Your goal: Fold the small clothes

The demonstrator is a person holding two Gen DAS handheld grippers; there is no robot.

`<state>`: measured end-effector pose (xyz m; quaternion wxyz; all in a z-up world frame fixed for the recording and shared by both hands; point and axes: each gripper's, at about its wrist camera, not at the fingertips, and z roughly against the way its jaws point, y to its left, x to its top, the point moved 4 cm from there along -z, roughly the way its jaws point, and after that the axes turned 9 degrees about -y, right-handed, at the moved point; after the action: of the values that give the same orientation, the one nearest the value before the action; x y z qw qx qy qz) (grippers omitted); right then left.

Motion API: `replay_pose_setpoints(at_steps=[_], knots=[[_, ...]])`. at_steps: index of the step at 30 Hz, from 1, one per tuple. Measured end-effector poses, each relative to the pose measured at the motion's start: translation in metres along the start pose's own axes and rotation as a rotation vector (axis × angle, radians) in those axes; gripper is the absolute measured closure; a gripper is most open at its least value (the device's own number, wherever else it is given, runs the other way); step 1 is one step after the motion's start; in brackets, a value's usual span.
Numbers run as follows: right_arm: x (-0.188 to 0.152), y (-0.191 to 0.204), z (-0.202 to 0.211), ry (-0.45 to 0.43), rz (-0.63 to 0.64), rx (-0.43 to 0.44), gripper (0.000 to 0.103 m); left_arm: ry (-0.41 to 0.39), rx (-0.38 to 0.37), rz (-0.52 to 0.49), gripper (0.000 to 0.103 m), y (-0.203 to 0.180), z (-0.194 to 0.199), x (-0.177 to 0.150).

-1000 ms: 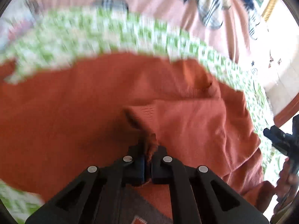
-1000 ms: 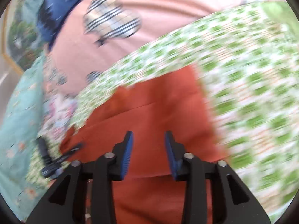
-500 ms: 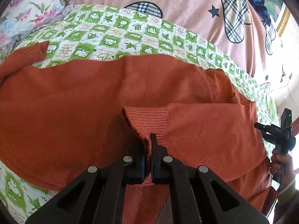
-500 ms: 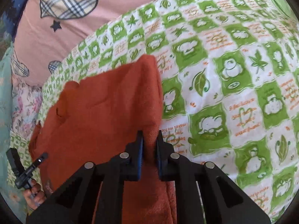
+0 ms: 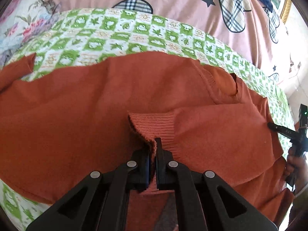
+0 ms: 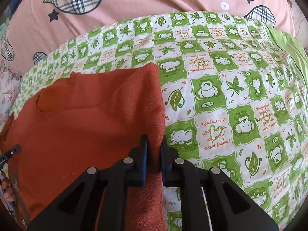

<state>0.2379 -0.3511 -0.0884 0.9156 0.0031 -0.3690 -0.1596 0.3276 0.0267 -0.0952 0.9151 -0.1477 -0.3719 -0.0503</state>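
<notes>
- Two pinches hold the cloth: the left hand-held gripper (image 5: 152, 152) is pressed together on the ribbed cuff (image 5: 154, 124) of the orange sweater (image 5: 77, 111), and the right hand-held gripper (image 6: 154, 150) is nipping the sweater's thick side edge (image 6: 154, 104).
- Only a sliver of cuff sits between the left fingers, so I'd judge a sharp tug could slip it free and drop the sleeve (image 5: 221, 127) askew across the body.
- The right grip bites a bunched fold; pulling outward might drag the layers apart and skew the line.
- Beneath lies a loose green frog-print sheet (image 6: 231, 96) on the bed, over a pink blanket (image 6: 154, 2); sliding the knit could ruck it.
- At far left, the other sleeve (image 5: 19, 67) lies unfolded and may be forgotten.
</notes>
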Motion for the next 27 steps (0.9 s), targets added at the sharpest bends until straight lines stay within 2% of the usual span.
replay_pose_setpoints(at_steps=[2,4,7,9,13,14,15,19,21,23,25,27], knots=[[0.000,-0.001,0.005,0.019,-0.022,-0.014,0.085,-0.002,0.016,-0.027,0.097,-0.001,-0.001,0.001],[-0.001,-0.005,0.025,-0.005,-0.056,-0.006,0.083,0.018,0.035,-0.043,0.095,0.003,0.001,-0.002],[-0.010,-0.006,0.067,-0.055,-0.116,0.083,0.076,-0.006,0.054,-0.056,0.091,0.009,0.025,-0.007],[-0.020,0.003,0.088,-0.059,-0.122,0.152,0.072,-0.024,0.092,-0.076,0.075,0.019,0.045,-0.013],[-0.048,0.039,0.114,-0.019,-0.126,0.311,0.065,-0.075,0.217,-0.105,0.054,0.054,0.079,-0.009],[-0.054,0.052,0.117,-0.001,-0.130,0.359,0.063,-0.083,0.264,-0.111,0.036,0.067,0.085,-0.004],[-0.061,0.061,0.121,0.012,-0.129,0.385,0.062,-0.092,0.305,-0.114,0.024,0.078,0.088,0.001],[-0.086,0.107,0.123,0.061,-0.096,0.461,0.060,-0.111,0.465,-0.159,0.016,0.120,0.086,0.034],[-0.097,0.120,0.125,0.085,-0.095,0.478,0.059,-0.098,0.514,-0.148,0.013,0.149,0.079,0.053],[-0.104,0.128,0.122,0.106,-0.108,0.483,0.059,-0.083,0.551,-0.132,0.011,0.173,0.072,0.066],[-0.109,0.133,0.119,0.123,-0.112,0.479,0.059,-0.069,0.569,-0.126,0.004,0.195,0.061,0.077],[-0.109,0.135,0.115,0.134,-0.102,0.482,0.059,-0.023,0.581,-0.125,0.001,0.215,0.047,0.084]])
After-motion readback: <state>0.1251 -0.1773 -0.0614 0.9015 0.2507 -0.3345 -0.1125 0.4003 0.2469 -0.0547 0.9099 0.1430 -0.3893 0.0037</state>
